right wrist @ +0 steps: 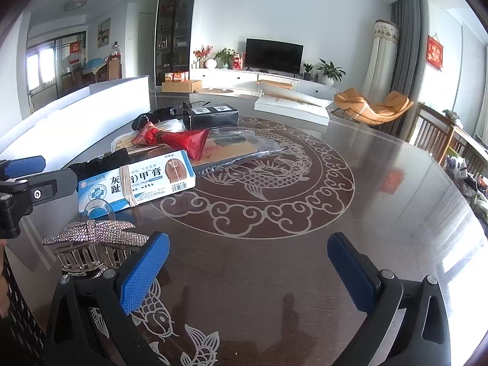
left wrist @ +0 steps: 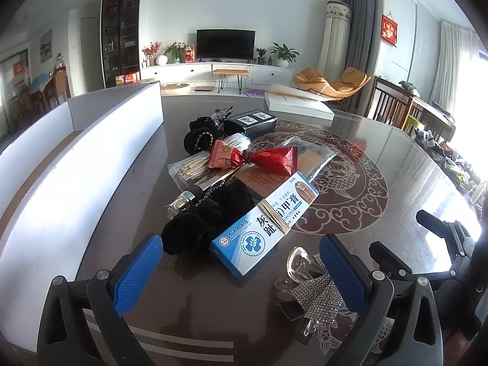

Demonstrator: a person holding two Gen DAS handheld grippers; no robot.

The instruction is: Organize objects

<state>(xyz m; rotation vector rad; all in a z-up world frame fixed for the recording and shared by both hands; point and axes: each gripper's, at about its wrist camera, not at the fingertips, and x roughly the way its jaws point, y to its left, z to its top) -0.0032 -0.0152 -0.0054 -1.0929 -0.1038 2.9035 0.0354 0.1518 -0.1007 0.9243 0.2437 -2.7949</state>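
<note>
A: Start close in. What are the claws doing?

B: The left claw hangs over the near end of the pile with its blue pads spread as wide as they go, nothing between them. The right claw is equally wide and empty, poised over bare bench. I'd judge this as the approach to a first pick; nothing looks sorted yet.

A: What sits nearest?

B: A rhinestone hair clip lies just inside the left claw's right pad, and in the right wrist view it is just left of that claw's left pad. Beside it, a blue-and-white ointment box bound with a rubber band, one end pointing back at the left claw. A black fuzzy hair tie touches the box on its left.

A: And farther back?

B: Red snack packets on top of a clear pack of sticks and a flat plastic-wrapped card, then a black carton and another dark fuzzy item behind. Along the left runs a white open box, likely the destination, though I can't see inside it.

A: So the next move?

B: Probably the left claw drops onto the clip or the ointment box and closes. The clip is low, glossy and irregular, so the pads need to straddle its body squarely; the box end would be the easier hold.
</note>
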